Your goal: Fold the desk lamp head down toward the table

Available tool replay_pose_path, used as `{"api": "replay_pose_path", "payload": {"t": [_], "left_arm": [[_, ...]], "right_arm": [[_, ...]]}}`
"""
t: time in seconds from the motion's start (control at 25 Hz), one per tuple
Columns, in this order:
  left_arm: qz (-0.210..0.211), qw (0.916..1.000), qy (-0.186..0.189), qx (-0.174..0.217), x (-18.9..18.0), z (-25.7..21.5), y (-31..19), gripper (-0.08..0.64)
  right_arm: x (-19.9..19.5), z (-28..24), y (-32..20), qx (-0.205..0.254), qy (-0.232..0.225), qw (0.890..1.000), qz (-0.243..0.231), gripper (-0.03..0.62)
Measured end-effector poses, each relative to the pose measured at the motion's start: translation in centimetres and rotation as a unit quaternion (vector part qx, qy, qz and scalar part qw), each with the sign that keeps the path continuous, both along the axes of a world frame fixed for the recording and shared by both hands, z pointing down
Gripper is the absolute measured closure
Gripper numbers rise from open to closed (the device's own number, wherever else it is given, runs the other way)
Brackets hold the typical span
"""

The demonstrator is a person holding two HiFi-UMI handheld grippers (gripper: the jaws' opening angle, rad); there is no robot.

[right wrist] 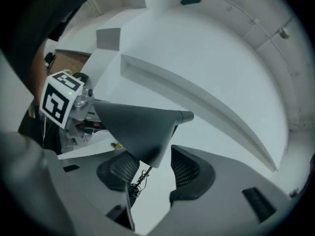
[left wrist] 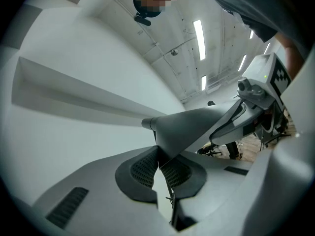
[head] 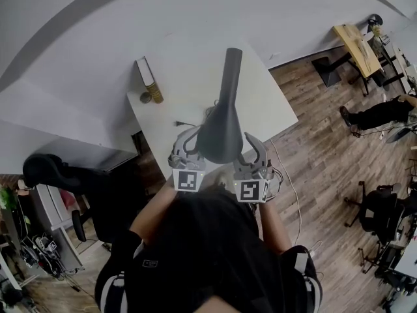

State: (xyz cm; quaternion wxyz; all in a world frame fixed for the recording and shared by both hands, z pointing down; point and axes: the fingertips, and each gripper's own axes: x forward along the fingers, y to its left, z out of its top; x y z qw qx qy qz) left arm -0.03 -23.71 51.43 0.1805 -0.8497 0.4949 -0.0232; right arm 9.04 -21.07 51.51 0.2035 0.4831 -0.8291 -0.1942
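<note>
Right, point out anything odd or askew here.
Only the grip is uneven: the left gripper is clamped on the rim of the dark grey cone-shaped lamp head, while the right gripper has its jaws apart around it. Nothing spilled or damaged.

Operator wears a black top with white stripes on the left sleeve (head: 117,280) and right sleeve (head: 302,271), plus a small pale label (head: 150,263) near the left shoulder. Hair is dark.

Left claw (left wrist: 158,161) and right claw (right wrist: 152,168) are the same build:
- Jaws are matte grey moulded plastic, curved.
- Each jaw has a dark inset pad (left wrist: 141,169) with a fine grid texture.
- A dark ribbed slot (left wrist: 69,206) sits further back on the jaw body.
- Each claw carries a white marker cube, left cube (head: 187,180) and right cube (head: 250,189), with black square patterns.
- Silver metal hardware (left wrist: 250,88) sits below the right cube, which shows a small green light.
</note>
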Motion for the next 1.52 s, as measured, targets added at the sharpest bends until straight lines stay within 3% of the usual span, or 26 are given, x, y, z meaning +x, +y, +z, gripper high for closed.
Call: {"api": "replay_pose_path", "payload": {"t": [0.24,0.4,0.84,1.08,1.16,1.36,1.44,1.52], "left_arm": [[0.001,1.0,0.001,-0.001,0.0,0.0,0.1,0.529],[0.001,1.0,0.002,-0.003,0.0,0.1,0.0,0.529],[0.001,0.9999,-0.009,-0.012,0.0,0.3,0.0,0.529],[0.039,0.9983,-0.041,-0.015,0.2,1.0,1.2,0.515],[0.068,0.9958,-0.058,-0.016,0.3,0.9,2.3,0.384],[0.092,0.9872,-0.13,0.011,-0.3,-0.4,4.1,0.345],[0.101,0.977,-0.185,0.033,0.0,-0.7,4.6,0.336],[0.11,0.9604,-0.248,0.063,0.5,-0.8,5.0,0.336]], "right_arm": [[-1.5,-1.3,1.8,0.069,0.127,0.988,-0.056,0.357],[-2.3,-1.4,1.6,0.088,0.179,0.977,-0.077,0.344],[-2.8,-1.1,1.5,0.096,0.207,0.969,-0.099,0.367],[-2.7,-1.2,1.3,0.1,0.206,0.969,-0.095,0.374],[-2.6,-1.3,1.3,0.102,0.207,0.968,-0.095,0.374],[-2.5,-1.3,1.2,0.104,0.208,0.968,-0.094,0.376],[-2.5,-1.2,1.3,0.104,0.209,0.968,-0.094,0.376],[-2.5,-1.2,1.3,0.104,0.21,0.968,-0.093,0.376]]}}
